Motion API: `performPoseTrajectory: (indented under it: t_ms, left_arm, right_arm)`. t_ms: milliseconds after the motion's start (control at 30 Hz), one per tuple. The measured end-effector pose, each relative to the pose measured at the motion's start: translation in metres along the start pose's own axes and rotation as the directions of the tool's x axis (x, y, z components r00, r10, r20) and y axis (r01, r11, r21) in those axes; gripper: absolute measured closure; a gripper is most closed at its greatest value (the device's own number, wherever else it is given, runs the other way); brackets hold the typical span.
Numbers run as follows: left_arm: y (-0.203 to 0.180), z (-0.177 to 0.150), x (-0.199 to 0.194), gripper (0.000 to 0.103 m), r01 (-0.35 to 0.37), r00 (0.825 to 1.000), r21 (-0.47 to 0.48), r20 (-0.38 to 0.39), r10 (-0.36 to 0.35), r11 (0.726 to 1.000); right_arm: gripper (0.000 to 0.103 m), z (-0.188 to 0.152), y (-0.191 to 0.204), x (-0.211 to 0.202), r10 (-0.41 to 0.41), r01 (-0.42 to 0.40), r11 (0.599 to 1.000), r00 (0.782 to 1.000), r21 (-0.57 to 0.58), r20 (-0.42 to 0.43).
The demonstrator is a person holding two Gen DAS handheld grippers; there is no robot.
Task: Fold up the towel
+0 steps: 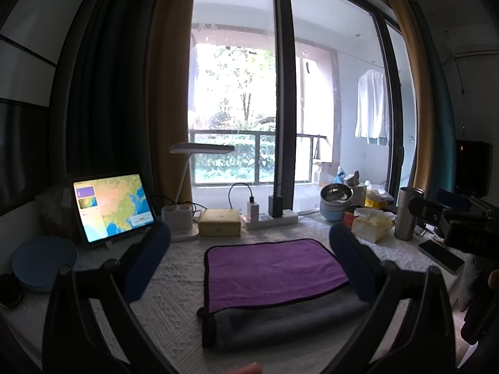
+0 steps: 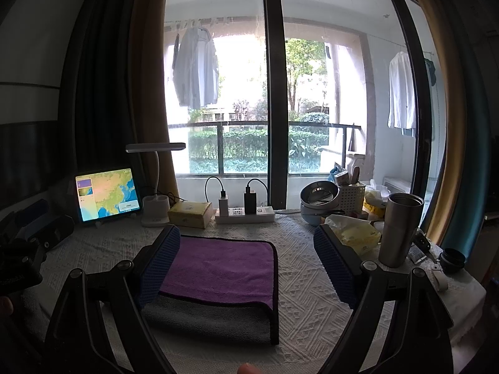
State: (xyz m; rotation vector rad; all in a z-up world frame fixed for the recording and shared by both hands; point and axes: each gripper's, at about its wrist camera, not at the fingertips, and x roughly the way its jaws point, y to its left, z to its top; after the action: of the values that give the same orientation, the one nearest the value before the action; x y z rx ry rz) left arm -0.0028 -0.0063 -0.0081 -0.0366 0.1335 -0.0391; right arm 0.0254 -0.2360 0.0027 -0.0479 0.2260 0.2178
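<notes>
The towel (image 1: pixel 274 268) lay flat on the white tablecloth (image 1: pixel 174 286), partly folded. Its purple side was on top and a grey strip showed along the edge nearest you. It sat right in front of your left gripper (image 1: pixel 249 258), between the two spread fingers. From your right gripper (image 2: pixel 246 258) it lay ahead and toward the left finger. Both grippers were wide open, held nothing, and did not touch the towel.

It looked like one fold was done, and I think the next fold was your job. You needed to pick a corner of the near grey edge with each gripper, one on each side. You needed to pinch both layers together, or the purple part would slip away. Then you should lift both corners to the same height and lay them down evenly on the far edge, so the sides lined up.

Off past your right gripper's right finger stood a steel cup (image 2: pixel 400 227) and a yellow tissue pack (image 2: pixel 355 233). You had to keep your swing away from them.
</notes>
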Motion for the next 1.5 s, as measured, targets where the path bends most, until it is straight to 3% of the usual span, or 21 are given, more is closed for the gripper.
performPoseTrajectory:
  t_ms: [867, 1200, 1500]
  left_arm:
    - [0.001, -0.008, 0.004, 0.0, 0.002, 1.0, -0.004, -0.026, -0.002, 1.0]
    - [0.001, -0.028, 0.033, 0.0, -0.003, 0.989, -0.02, -0.147, 0.0, 1.0]
    - [0.009, -0.058, 0.074, 0.0, -0.009, 0.949, -0.02, -0.315, 0.002, 1.0]
  right_arm:
    - [0.013, -0.005, 0.003, 0.003, 0.001, -0.001, 1.0, 1.0, 0.003, -0.01]
    - [0.013, -0.022, -0.005, 0.028, -0.009, 0.01, 1.0, 0.997, 0.01, -0.083]
    - [0.014, -0.05, -0.015, 0.064, 0.032, -0.028, 0.999, 0.971, 0.021, -0.235]
